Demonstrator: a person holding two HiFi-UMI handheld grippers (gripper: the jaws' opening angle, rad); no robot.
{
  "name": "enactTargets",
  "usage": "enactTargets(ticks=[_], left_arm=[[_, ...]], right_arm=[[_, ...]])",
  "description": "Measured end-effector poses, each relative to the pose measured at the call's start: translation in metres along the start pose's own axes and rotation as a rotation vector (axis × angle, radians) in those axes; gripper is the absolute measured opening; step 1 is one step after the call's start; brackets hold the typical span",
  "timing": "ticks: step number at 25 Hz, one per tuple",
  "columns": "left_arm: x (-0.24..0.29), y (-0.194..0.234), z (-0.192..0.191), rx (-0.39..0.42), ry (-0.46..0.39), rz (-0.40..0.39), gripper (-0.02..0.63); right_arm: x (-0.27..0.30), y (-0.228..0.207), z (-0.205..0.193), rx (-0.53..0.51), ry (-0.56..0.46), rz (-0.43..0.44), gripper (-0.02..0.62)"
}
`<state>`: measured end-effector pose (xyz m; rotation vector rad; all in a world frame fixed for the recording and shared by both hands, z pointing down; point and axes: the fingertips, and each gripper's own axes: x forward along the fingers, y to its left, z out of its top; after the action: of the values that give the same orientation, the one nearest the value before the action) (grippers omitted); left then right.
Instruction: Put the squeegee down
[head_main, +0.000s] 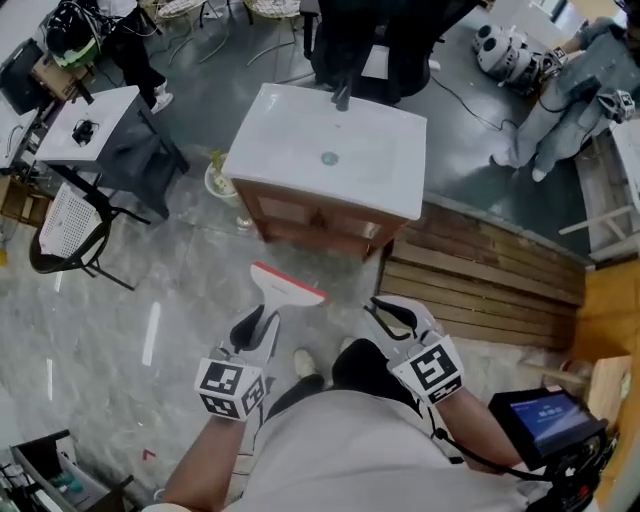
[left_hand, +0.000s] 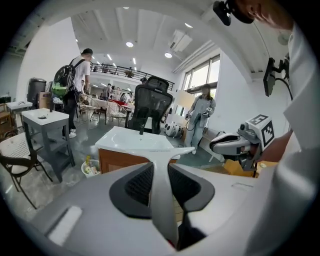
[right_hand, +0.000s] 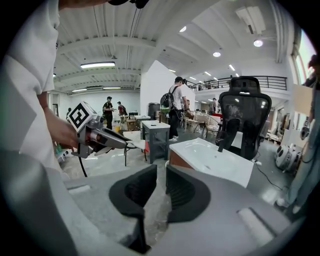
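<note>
The squeegee (head_main: 285, 288) is clamped by its handle between the fingers (left_hand: 141, 184) of the left gripper (head_main: 257, 325). Its blade points forward above the floor (head_main: 150, 300), short of the sink cabinet (head_main: 300, 215). The right gripper (head_main: 393, 316) fingers stand slightly parted and empty.

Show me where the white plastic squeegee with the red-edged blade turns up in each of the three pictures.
Head view: white, red-edged squeegee at centre, handle in the left gripper.
Left gripper view: squeegee dead centre, clamped between the jaws.
Right gripper view: squeegee small, left of centre.
Shared landmark: white washbasin on its wooden cabinet, in all three.
</note>
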<state>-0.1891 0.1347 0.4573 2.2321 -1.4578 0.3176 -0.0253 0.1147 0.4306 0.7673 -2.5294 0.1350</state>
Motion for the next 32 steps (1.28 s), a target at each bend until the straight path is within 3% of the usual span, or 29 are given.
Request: enactTargets(ticks=[6, 17, 27, 32], left_arm=[[0.054, 0.043, 0.025, -0.004, 0.006, 0.022, 0.1], [0.165, 0.108, 0.106, -0.052, -0.001, 0.154, 0.1], [0.274, 0.158, 0.151, -0.069, 0.025, 0.194, 0.1], [0.324, 0.2, 0.169, -0.048, 0.038, 0.172, 0.1]], right_arm=[[0.045, -0.047, 0.009, 0.023, 0.011, 0.005, 0.046], [0.106, -0.175, 0.06, -0.017, -0.064, 0.067, 0.046], [0.133, -0.26, 0.048, 0.08, -0.048, 0.007, 0.046], [0.154, -0.29, 0.049, 0.124, -0.009, -0.078, 0.046]])
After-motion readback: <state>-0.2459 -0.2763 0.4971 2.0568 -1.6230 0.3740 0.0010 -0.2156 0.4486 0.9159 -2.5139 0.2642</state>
